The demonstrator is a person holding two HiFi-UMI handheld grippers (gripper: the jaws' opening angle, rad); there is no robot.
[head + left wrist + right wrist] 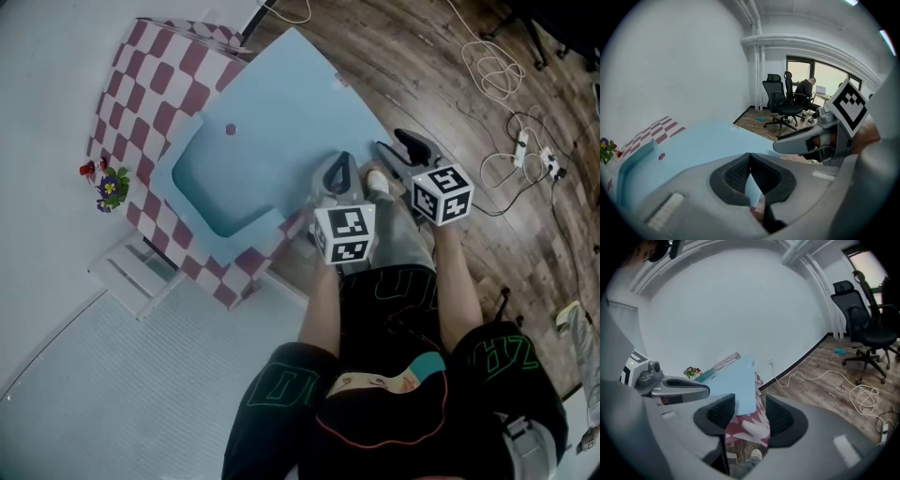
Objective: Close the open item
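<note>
A red-and-white chequered cabinet stands against the wall with its light-blue flap swung open toward me. The flap has a small dark knob, and a blue hollow lies open below it. My left gripper hangs over the flap's near edge, and in the left gripper view its jaws meet at the tips above the flap. My right gripper is just right of it over the wooden floor. Its jaws stand apart with nothing between them, and the flap lies ahead.
A small flower pot sits at the cabinet's left, and a white step rack stands below it. Cables and a power strip lie on the floor at right. Office chairs stand further back. My legs and shoe are below the grippers.
</note>
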